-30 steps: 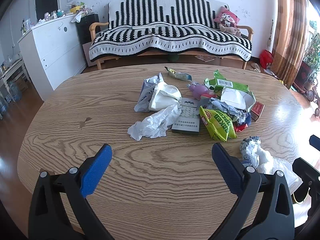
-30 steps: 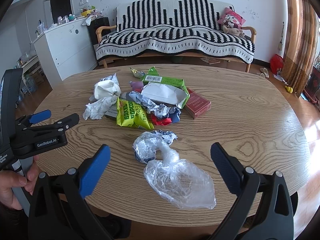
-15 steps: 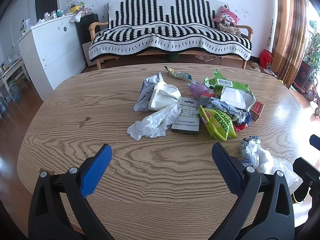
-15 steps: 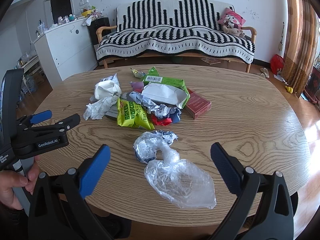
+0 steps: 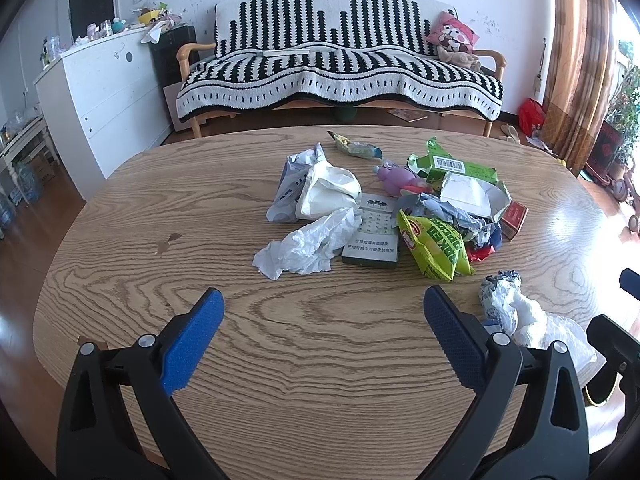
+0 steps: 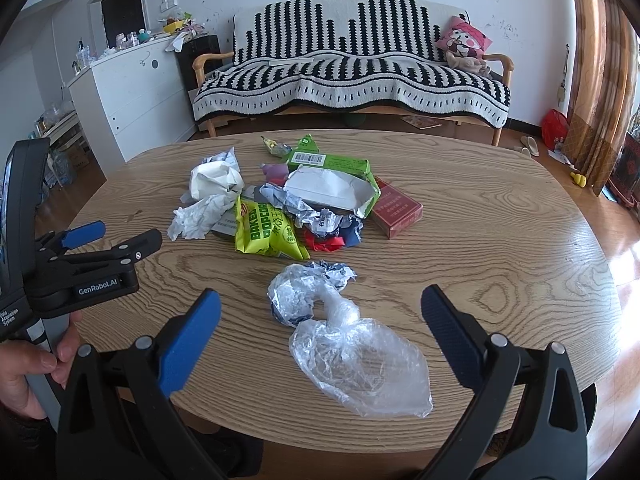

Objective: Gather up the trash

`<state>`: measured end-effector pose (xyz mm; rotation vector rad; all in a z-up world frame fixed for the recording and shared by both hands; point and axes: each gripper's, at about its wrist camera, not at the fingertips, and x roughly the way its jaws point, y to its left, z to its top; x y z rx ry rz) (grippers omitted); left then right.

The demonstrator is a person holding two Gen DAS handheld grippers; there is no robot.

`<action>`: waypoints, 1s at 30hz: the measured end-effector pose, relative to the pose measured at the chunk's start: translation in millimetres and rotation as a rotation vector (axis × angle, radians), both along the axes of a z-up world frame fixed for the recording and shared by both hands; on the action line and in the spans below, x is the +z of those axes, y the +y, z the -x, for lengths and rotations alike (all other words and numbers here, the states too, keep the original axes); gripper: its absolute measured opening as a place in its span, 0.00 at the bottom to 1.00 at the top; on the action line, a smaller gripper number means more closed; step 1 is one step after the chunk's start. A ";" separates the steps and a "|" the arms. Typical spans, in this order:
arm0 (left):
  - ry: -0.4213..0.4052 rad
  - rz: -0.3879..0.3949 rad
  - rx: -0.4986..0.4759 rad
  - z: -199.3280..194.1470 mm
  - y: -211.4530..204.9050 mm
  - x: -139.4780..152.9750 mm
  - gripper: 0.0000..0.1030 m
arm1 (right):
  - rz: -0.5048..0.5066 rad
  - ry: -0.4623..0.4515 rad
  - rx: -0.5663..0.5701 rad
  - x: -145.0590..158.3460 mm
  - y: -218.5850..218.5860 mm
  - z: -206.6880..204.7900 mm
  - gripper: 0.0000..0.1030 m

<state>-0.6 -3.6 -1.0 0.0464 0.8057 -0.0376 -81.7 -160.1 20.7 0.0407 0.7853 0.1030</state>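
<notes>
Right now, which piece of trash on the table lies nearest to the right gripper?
The clear plastic bag, lying apart from the pile, directly ahead of the open right gripper. The popcorn packet and red box lie farther back.

Readable print on the tool and the trash

The left tool (image 6: 120,240) carried "GenRobot.AI" in white on its black body, with small white lettering on its handle, seemingly "Data Acquisition System". The yellow-green snack bag (image 6: 266,232) read "BAKED POPCORN" in green capitals, beside Chinese characters too small to read. The green carton (image 6: 332,164) bore a white barcode label. The grey-white box (image 5: 372,232) showed lines of Chinese print, unreadable at this size.
</notes>
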 end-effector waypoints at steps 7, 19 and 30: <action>0.045 0.045 -0.040 -11.7 18.2 -9.3 0.94 | 0.015 0.015 0.003 -1.1 -4.7 1.2 0.94; 0.096 -0.025 -0.193 -80.7 35.2 -62.2 0.94 | 0.021 0.155 0.020 -44.9 -42.9 -8.3 0.94; 0.137 -0.055 -0.191 -107.1 44.0 -83.6 0.80 | 0.062 0.257 0.128 -88.6 -19.3 -33.4 0.86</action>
